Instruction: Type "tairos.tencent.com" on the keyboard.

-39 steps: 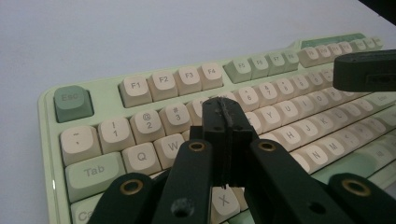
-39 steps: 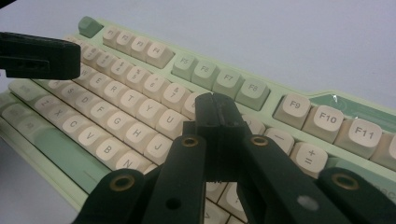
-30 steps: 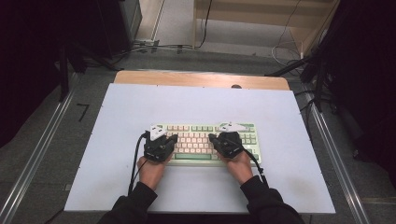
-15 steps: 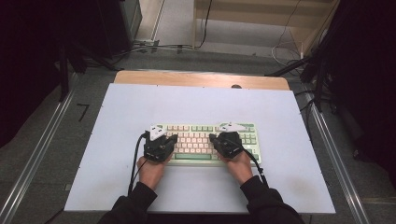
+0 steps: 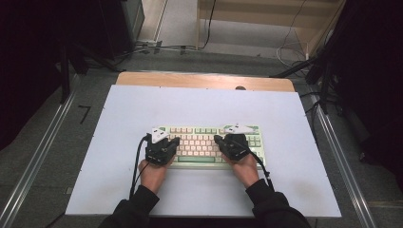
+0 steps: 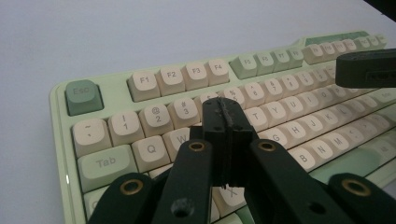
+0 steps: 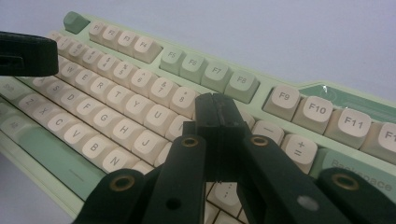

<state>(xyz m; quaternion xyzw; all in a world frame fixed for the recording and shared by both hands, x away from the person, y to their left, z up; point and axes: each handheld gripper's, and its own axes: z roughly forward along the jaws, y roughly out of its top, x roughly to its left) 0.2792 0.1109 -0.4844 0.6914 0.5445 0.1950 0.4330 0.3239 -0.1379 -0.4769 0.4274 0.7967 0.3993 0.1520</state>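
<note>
A pale green keyboard [image 5: 209,146] with cream keys lies on the white worktop [image 5: 204,104], a little toward the near edge and roughly midway between the left and right edges, its long side parallel to the near edge.

The left hand-held gripper [image 5: 173,142] hovers over the keyboard's left end, and the person's left hand [image 5: 153,172] holds it from the near side. In the left gripper view its two black jaws are pressed flat together with nothing between them, their tips [image 6: 226,109] low over the letter rows around W and E; whether they touch a key I cannot tell.

The right hand-held gripper [image 5: 219,139] sits over the right half of the keyboard, held by the right hand [image 5: 246,165]. Its jaws are likewise closed on nothing, and in the right gripper view the tips [image 7: 215,105] hang above the number row near 9 and 0; contact is again unclear.

Each gripper hides the keys beneath it: several letters in the left view and the keys just left of the minus key in the right view. Each gripper view also catches a blurred black piece of the other gripper at its edge. The keyboard's far right end is cut off in the right gripper view, and the key legends cannot be read from the high view.
</note>
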